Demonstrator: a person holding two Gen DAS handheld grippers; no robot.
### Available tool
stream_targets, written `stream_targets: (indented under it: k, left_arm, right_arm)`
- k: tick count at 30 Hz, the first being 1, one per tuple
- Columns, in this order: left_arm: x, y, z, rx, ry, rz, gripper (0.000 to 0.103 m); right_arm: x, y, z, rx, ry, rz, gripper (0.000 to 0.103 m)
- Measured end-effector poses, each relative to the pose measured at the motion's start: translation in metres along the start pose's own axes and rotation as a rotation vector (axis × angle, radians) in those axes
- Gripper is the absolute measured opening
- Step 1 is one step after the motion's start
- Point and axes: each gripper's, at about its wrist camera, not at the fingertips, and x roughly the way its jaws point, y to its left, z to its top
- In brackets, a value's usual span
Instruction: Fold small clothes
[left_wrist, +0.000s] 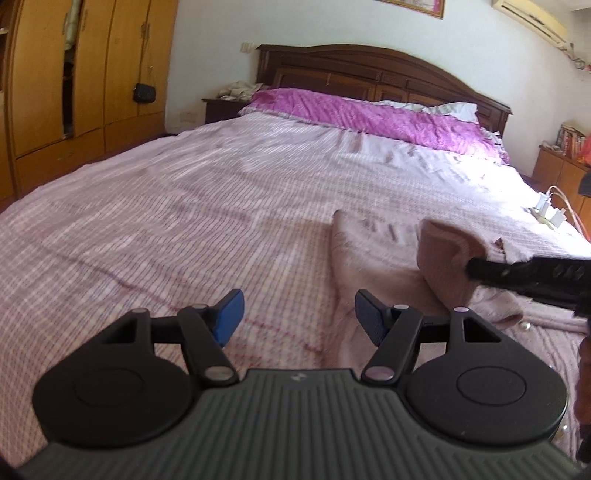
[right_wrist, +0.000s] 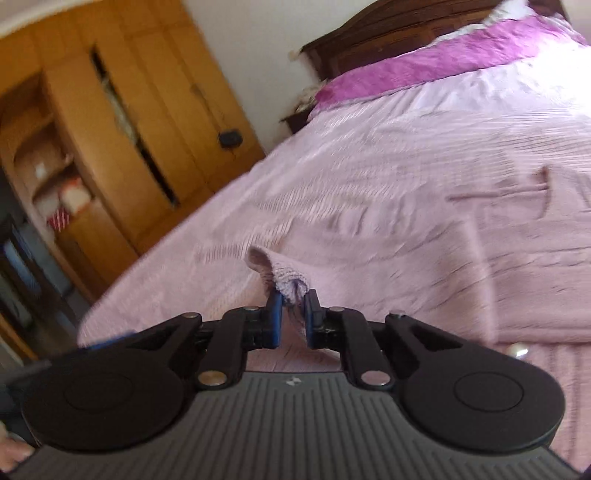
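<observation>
Pink knit, fuzzy looking, that's the garment (left_wrist: 388, 266) here, and it lies on the near right part of the bed (left_wrist: 184, 206), almost the same shade as the pink checked bedspread so the edges are hard to pick out. A couple of pearly buttons (left_wrist: 526, 325) show on the part closest to the camera.

The right gripper (right_wrist: 293, 314) has its blue pads pinched down narrow on a bunched fold of the knit, with a ribbed cuff or hem (right_wrist: 273, 267) sticking out just past the fingertips and lifted off the bedspread. In the left wrist view you can see that same fold standing up as a loop, with the right gripper's dark fingers coming in from the right edge.

The left gripper (left_wrist: 299, 317) is spread wide and has nothing in it, hanging above the bedspread just beside the garment's left edge.

Further back there's a purple pillow (left_wrist: 369, 118) against the dark headboard (left_wrist: 369, 70), and an orange wooden wardrobe (left_wrist: 92, 74) on the left. The right wrist view is pretty blurry.
</observation>
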Motion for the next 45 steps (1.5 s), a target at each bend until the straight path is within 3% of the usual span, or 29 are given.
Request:
stream_targets:
  k: [5, 14, 19, 24, 26, 28, 31, 34, 45]
  left_arm:
    - [0.009, -0.017, 0.014, 0.04, -0.019, -0.036, 0.068]
    - [0.054, -0.053, 0.022, 0.103, 0.039, -0.098, 0.068]
    - [0.086, -0.064, 0.012, 0.12, 0.106, -0.092, 0.068]
    - [0.103, -0.067, 0.001, 0.143, 0.147, -0.045, 0.068]
    - [0.104, -0.065, 0.0, 0.14, 0.155, -0.043, 0.068]
    - [0.104, -0.062, 0.0, 0.127, 0.164, -0.047, 0.068]
    - [0.101, -0.058, 0.001, 0.116, 0.163, -0.047, 0.068]
    - [0.094, -0.057, 0.001, 0.113, 0.157, -0.044, 0.068]
    - [0.039, -0.061, 0.002, 0.157, 0.116, -0.065, 0.068]
  right_arm:
    - [-0.046, -0.031, 0.029, 0.072, -0.122, -0.041, 0.013]
    - [-0.114, -0.106, 0.045, 0.077, -0.238, -0.274, 0.013]
    - [-0.129, -0.159, 0.025, 0.102, -0.206, -0.445, 0.013]
    - [-0.121, -0.199, -0.004, 0.216, -0.105, -0.498, 0.014]
    - [-0.121, -0.198, -0.01, 0.221, -0.119, -0.485, 0.016]
    - [-0.124, -0.197, -0.013, 0.222, -0.122, -0.48, 0.026]
    - [-0.127, -0.187, -0.009, 0.199, -0.143, -0.503, 0.052]
    - [-0.136, -0.171, -0.007, 0.153, -0.175, -0.516, 0.061]
    - [-0.173, -0.117, -0.008, 0.1, -0.176, -0.415, 0.067]
